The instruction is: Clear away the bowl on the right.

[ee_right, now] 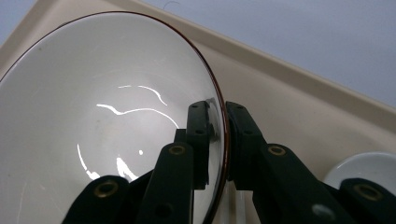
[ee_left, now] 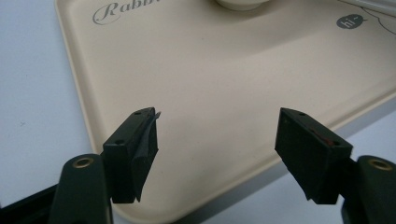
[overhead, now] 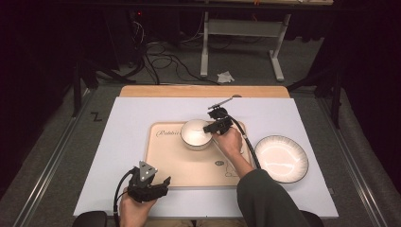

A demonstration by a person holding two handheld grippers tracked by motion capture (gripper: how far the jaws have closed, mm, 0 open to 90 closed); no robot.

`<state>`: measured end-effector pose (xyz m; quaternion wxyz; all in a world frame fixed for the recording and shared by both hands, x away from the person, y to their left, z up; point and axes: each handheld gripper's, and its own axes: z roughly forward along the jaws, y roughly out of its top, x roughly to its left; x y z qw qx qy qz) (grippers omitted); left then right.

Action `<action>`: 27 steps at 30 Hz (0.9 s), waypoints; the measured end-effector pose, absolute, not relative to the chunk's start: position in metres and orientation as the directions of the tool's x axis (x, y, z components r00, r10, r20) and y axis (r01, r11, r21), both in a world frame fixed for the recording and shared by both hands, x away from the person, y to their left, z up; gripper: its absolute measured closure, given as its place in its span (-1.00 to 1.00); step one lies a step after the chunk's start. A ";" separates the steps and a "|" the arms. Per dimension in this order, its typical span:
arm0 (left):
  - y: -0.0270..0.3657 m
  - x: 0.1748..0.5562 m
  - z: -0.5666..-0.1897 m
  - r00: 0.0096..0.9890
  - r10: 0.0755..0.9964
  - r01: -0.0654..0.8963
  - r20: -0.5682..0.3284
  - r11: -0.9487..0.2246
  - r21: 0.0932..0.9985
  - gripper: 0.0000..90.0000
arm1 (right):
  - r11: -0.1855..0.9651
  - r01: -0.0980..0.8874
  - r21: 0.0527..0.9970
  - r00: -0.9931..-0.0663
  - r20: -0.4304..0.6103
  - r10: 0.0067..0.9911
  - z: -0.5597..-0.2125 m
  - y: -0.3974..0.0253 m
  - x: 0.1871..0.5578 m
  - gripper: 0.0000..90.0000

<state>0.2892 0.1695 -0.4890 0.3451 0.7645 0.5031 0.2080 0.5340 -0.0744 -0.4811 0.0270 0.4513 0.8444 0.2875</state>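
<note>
A white bowl with a thin dark rim sits on the beige tray at its far middle. My right gripper is shut on the bowl's right rim; in the right gripper view the bowl has one jaw inside and one outside its rim, with the right gripper pinching it. My left gripper hovers open over the tray's near left corner. In the left gripper view the left gripper has wide-spread jaws with bare tray between them.
A white plate with a dark striped rim lies on the white table sheet to the right of the tray. A small white object lies on the tray beside the bowl. Cables and a desk frame stand on the floor beyond.
</note>
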 end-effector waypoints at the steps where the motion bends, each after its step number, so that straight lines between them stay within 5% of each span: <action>1: 0.169 0.289 -0.489 0.407 0.913 0.625 -0.028 -0.255 0.738 -0.33 | 0.433 0.741 0.512 -0.597 0.207 0.775 -0.481 -0.074 0.534 0.81; 11: 0.166 0.292 -0.490 0.422 0.906 0.622 -0.023 -0.271 0.735 -0.33 | 0.413 0.718 0.561 -0.603 0.205 0.771 -0.465 -0.084 0.527 0.36; 27: 0.158 0.303 -0.489 0.468 0.883 0.613 -0.037 -0.295 0.733 -0.33 | 0.426 0.672 0.606 -0.626 0.156 0.764 -0.440 -0.103 0.506 0.30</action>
